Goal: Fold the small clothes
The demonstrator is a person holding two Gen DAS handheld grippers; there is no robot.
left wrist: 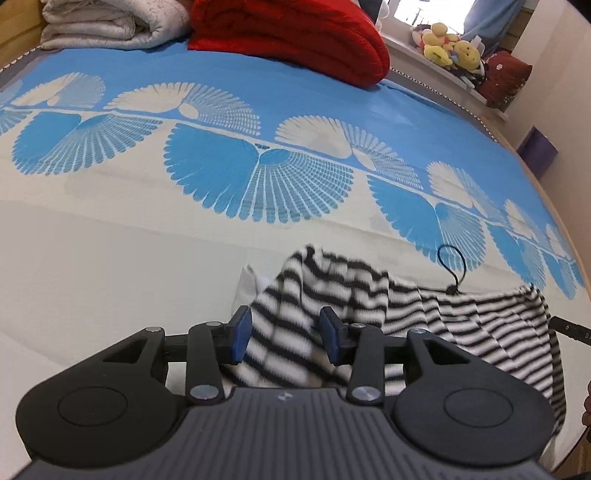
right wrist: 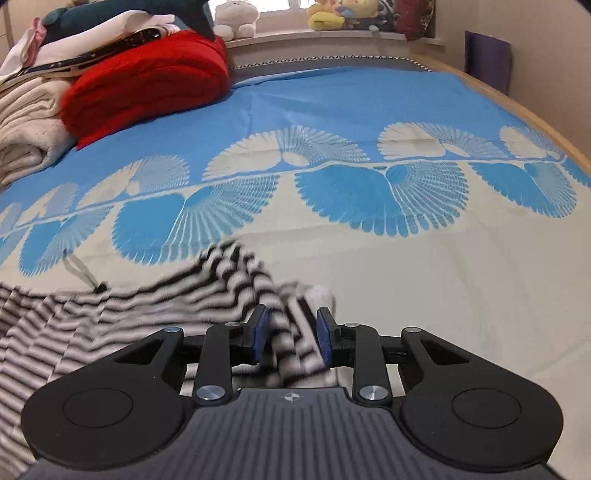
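A small black-and-white striped garment (left wrist: 424, 317) lies bunched on the bed near its front edge, with a black loop (left wrist: 452, 269) at its top edge. My left gripper (left wrist: 286, 334) has its blue pads apart, and a fold of the striped cloth (left wrist: 284, 343) lies between them. In the right wrist view the same garment (right wrist: 110, 325) spreads to the left. My right gripper (right wrist: 291, 332) also stands with its pads apart around a bunched striped fold (right wrist: 295, 347), next to a white edge (right wrist: 317, 291). The cloth looks motion-blurred.
The bed sheet (left wrist: 221, 92) is blue and cream with fan patterns. A red cushion (left wrist: 295, 37) and a folded cream blanket (left wrist: 107, 22) sit at the back. Plush toys (left wrist: 450, 48) line the window sill. The bed's wooden edge (left wrist: 554, 206) runs along the right.
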